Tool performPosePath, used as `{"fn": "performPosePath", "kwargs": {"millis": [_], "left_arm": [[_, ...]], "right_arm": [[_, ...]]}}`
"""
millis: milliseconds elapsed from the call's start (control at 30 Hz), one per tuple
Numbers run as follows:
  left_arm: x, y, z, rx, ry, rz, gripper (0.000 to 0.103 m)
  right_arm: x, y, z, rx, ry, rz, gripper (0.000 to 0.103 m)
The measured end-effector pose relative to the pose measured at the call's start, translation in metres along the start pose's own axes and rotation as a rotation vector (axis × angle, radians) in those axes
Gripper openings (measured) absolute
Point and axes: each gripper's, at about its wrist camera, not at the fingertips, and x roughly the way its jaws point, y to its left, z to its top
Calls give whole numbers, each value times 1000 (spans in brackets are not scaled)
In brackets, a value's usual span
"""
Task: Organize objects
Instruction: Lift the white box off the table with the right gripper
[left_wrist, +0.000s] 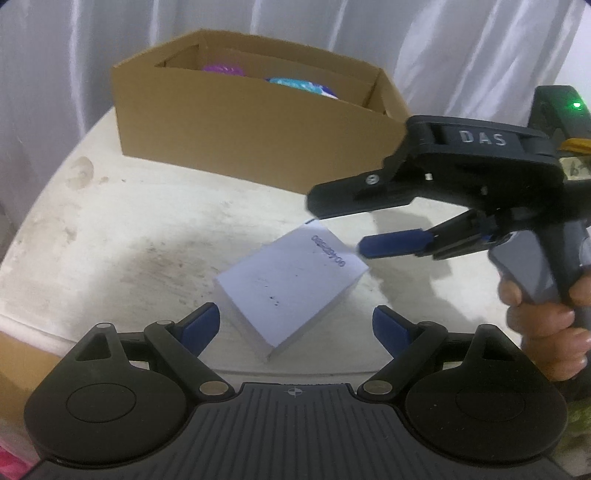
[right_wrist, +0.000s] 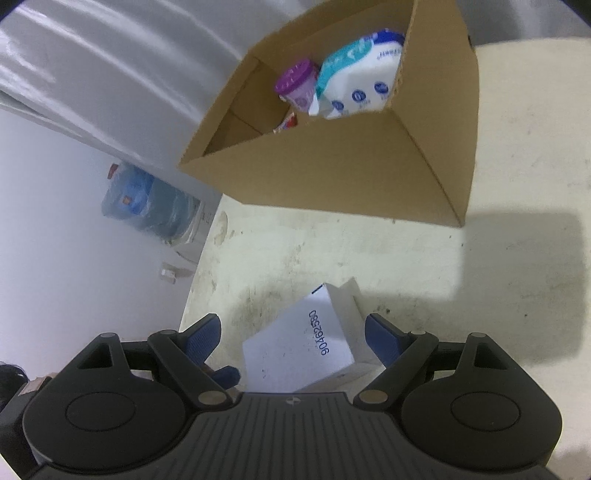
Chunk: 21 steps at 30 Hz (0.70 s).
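Observation:
A white carton (left_wrist: 291, 284) with a printed number lies flat on the round cream table (left_wrist: 129, 229). My left gripper (left_wrist: 295, 328) stands open around its near corner, with both blue pads clear of the sides. My right gripper (left_wrist: 340, 229), held by a hand (left_wrist: 546, 332), comes in from the right and is open over the carton's far corner. In the right wrist view the carton (right_wrist: 303, 347) lies between the open right gripper (right_wrist: 293, 338); the right pad is close to its side and the left pad is apart. A blue fingertip (right_wrist: 227, 374) of the left gripper shows beside it.
An open cardboard box (left_wrist: 251, 136) stands at the back of the table. It (right_wrist: 332, 173) holds a purple-lidded cup (right_wrist: 295, 85), a white and teal packet (right_wrist: 354, 77) and a red item (right_wrist: 288, 122). White curtain behind; a water bottle (right_wrist: 147, 206) sits on the floor past the table edge.

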Motion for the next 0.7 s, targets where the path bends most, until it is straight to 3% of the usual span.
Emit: {"fn": "performPosePath", "kwargs": {"millis": [167, 300, 567, 700], "left_arm": [[6, -3, -5, 42, 5, 110, 82], [13, -13, -7, 127, 13, 195, 77], [26, -8, -8, 102, 69, 169, 63], [27, -9, -6, 90, 68, 154, 61]], "right_arm": [[-1, 0, -4, -26, -17, 29, 86], [5, 0, -8, -52, -8, -11, 78], [15, -4, -13, -95, 2, -97, 56], [17, -4, -14, -100, 5, -105, 55]]}}
